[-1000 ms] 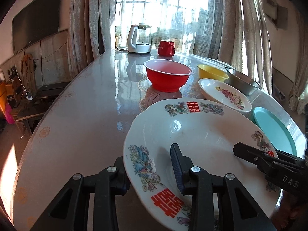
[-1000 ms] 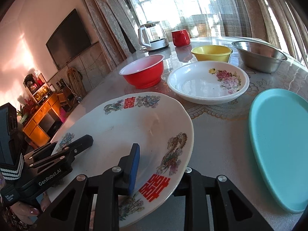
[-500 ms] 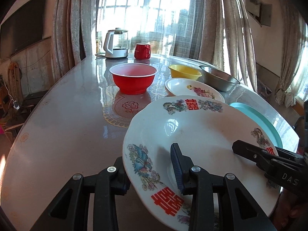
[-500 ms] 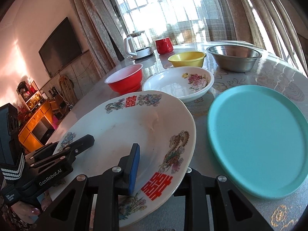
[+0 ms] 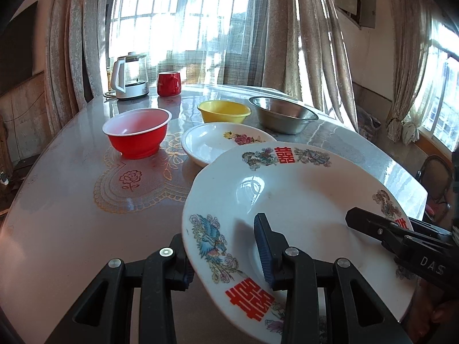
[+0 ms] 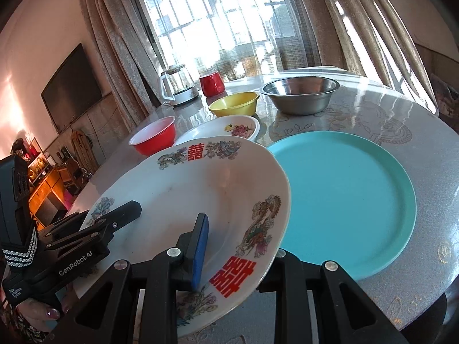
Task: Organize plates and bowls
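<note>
Right wrist view: fingers (image 6: pixel 200 246) pinch the plate (image 6: pixel 183 189) rim.

Left tongs (image 5: pixel 226 258) and right tongs (image 6: pixel 238 249) each clamp opposite plate rims.

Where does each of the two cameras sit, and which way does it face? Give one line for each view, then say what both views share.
Left wrist: sits on the left gripper, looking forward across the table to the windows; the right gripper and a fingertip show at right.
Right wrist: sits on the right gripper, facing the teal plate and windows; the left gripper and a hand show at left.
Shared: the big patterned plate clamped by both grippers, red bowl, yellow bowl, steel bowl, kettle.
</note>
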Tool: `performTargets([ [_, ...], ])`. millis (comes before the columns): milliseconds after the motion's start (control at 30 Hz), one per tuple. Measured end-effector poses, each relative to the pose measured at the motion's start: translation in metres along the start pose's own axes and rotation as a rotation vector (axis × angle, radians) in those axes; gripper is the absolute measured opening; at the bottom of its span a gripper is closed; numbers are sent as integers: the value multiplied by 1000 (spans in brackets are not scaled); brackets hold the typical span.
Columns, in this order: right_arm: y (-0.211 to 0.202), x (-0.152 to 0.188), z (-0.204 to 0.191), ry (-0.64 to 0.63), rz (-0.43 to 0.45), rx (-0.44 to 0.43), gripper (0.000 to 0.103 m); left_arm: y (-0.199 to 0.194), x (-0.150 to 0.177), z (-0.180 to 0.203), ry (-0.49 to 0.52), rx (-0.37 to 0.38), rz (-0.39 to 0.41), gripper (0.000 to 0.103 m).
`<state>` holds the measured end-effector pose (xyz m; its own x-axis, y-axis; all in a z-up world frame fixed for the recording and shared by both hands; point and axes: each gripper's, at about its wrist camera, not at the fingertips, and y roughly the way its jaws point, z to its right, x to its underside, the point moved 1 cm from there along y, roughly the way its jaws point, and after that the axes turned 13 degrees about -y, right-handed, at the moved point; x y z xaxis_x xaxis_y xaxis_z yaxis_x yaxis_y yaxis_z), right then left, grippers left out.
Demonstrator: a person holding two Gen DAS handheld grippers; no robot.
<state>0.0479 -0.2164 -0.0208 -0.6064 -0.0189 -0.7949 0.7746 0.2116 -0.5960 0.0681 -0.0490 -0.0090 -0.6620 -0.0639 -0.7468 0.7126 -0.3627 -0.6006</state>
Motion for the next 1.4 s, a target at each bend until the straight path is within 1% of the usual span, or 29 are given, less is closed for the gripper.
performTargets([
  [467,-27,6,50,98,30,92,26,24,-9,59,72,56,-34,37],
  [900,-29,6,94,178,24,147,26,58,-16,95,102,89,-108,37],
  [1033,-24,2,106,189,20,167,26,74,-20,105,108,88,-131,38],
  [1200,-11,1,122,218,-3,176,26,94,-22,113,124,58,-164,38],
  [1300,-6,4,128,232,-16,178,26,99,-21,113,127,50,-167,39],
  [1400,-3,5,127,215,-16,197,27,100,-21,113,124,50,-171,39],
])
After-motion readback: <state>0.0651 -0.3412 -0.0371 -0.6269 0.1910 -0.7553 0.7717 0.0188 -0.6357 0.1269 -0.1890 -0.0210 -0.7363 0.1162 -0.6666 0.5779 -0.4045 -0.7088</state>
